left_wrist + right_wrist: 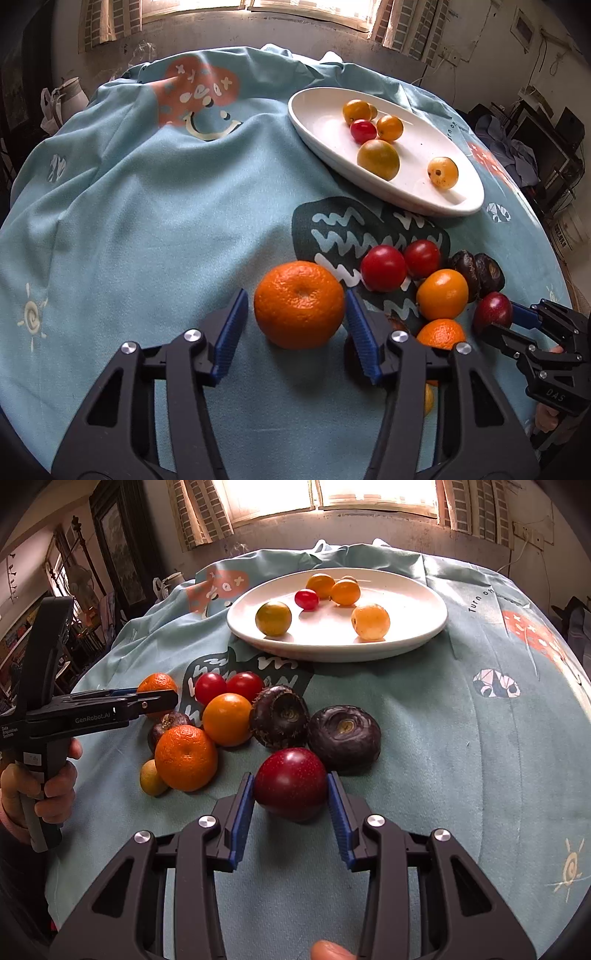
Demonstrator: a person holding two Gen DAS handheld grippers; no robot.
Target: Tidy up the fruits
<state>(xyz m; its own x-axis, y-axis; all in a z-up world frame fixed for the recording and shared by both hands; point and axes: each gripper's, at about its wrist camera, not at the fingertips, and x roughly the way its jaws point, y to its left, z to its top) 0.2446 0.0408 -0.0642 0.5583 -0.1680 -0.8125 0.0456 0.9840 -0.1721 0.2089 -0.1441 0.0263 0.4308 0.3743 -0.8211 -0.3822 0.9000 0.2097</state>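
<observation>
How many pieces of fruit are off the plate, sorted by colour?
Orange: 3 (two mandarins, one smooth orange fruit)
Red: 3 (two tomatoes, one plum)
Dark brown: 3 (dark bulbs, one half hidden behind a mandarin)
Yellow: 1 (small yellow fruit)
Total: 10

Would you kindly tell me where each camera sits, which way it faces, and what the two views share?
Left wrist: on the left hand-held gripper, facing the window; fingers flank a mandarin; the right hand-held gripper enters at right.
Right wrist: on the right hand-held gripper, facing the window; pads touch a plum; the left gripper and hand show at left.
Shared: plate, tomatoes, cloth.
</observation>
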